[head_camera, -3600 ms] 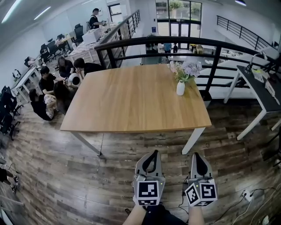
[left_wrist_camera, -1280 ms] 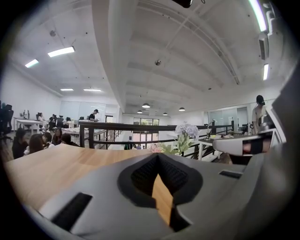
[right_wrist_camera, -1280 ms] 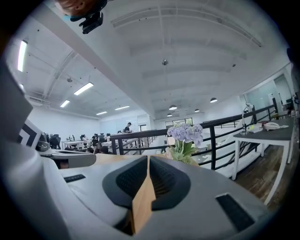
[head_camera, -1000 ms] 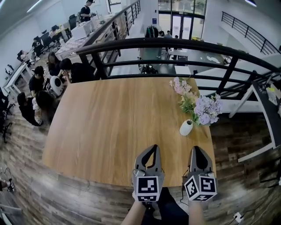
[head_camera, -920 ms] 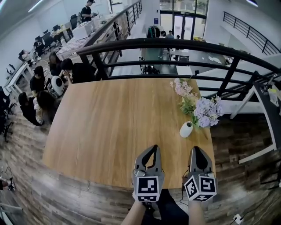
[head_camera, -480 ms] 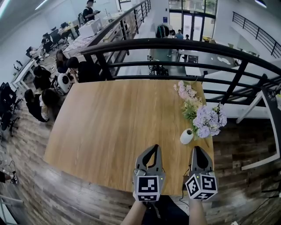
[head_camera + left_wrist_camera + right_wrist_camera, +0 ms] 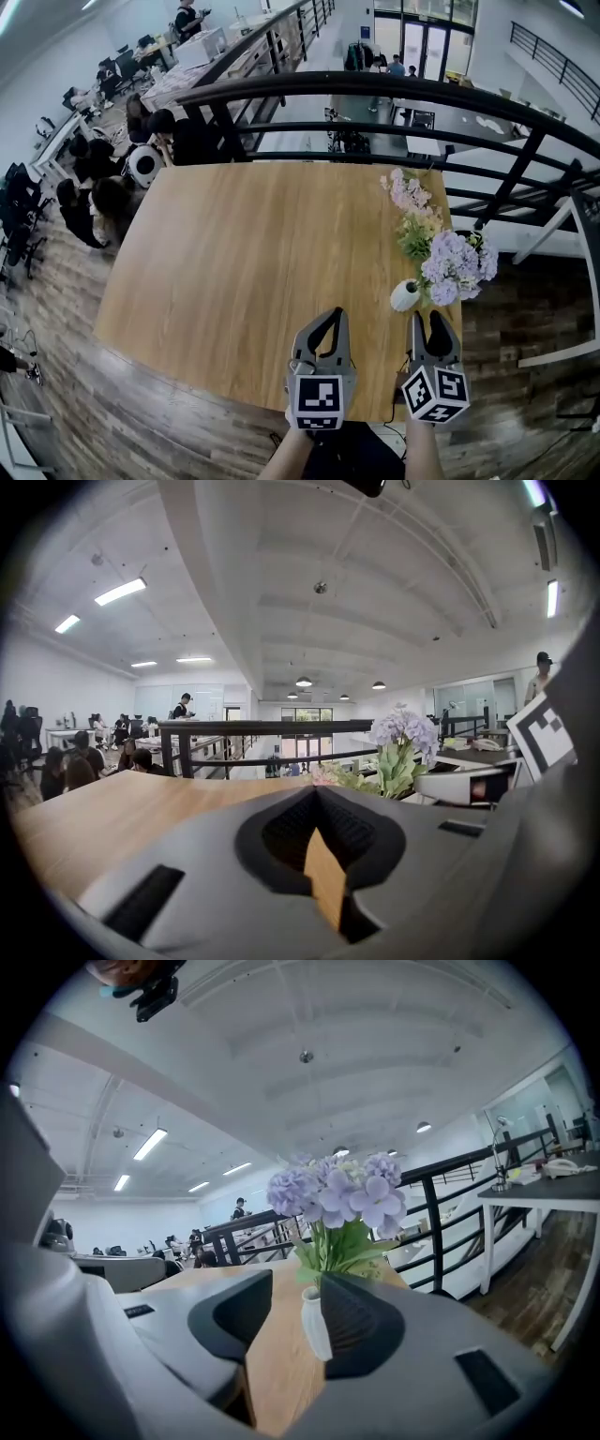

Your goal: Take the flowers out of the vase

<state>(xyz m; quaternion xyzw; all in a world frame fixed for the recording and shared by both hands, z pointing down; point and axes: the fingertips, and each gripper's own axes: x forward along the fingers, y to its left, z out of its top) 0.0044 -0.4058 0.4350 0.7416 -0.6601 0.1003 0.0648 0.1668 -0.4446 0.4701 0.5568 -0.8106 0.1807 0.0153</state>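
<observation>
While closing on the small white vase (image 7: 405,295), standing upright by the right edge of the wooden desk (image 7: 234,262) toward its near right corner, aim for the leafy stems (image 7: 330,1246) rather than the blooms. Flowers (image 7: 455,267) of lilac and pale pink, fanned above the vase and leaning out past that right edge. Right gripper (image 7: 428,321) just short of the vase, fingers just now opening and spread wide, nothing between them yet, vase and stems seen straight ahead through the gap. Left gripper (image 7: 335,317) over the near edge alongside, fingers pressed together at the tips, holding nothing. Judged best: bring the spread right fingers level around the bunched stems just above the vase mouth, close gently enough not to crush them, then lift straight up to clear the narrow neck. Probably worth steadying the light vase with the left gripper, opened around its body, to guard against tipping it or dragging it off an edge so close. Keep clear of the heavy lilac head on the way in.
</observation>
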